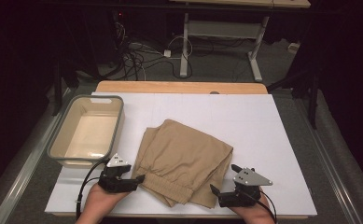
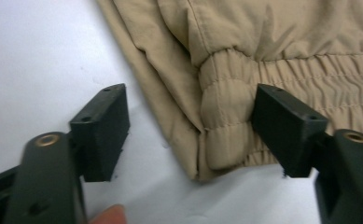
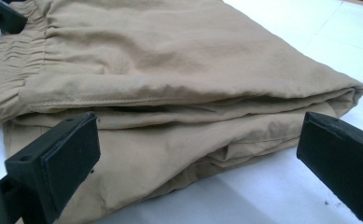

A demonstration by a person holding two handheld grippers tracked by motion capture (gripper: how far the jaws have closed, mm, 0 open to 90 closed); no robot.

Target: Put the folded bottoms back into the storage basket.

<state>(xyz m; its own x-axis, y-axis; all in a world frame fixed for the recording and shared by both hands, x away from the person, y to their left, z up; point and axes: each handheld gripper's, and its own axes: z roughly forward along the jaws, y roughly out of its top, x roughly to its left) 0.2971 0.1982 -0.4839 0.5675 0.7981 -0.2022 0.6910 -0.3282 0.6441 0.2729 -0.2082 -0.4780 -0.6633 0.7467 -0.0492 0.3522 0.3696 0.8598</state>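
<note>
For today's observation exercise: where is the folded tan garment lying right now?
In the high view the folded tan garment lies mid-table on the white board, right of the grey bin, between the left claw and right claw.

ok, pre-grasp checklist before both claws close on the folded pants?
1. Left claw open: ok, jaws stand apart, nothing pinched.
2. Left claw lined up on the pants: ok, the waistband corner lies between its jaws, right jaw at the cloth.
3. Right claw open: ok, jaws wide apart.
4. Right claw lined up: ok, the folded edge lies between its jaws, pads not pressing.
5. Pants flat and folded on the board: ok.
6. Bin ready: ok, it looks empty, left of the pants.
</note>
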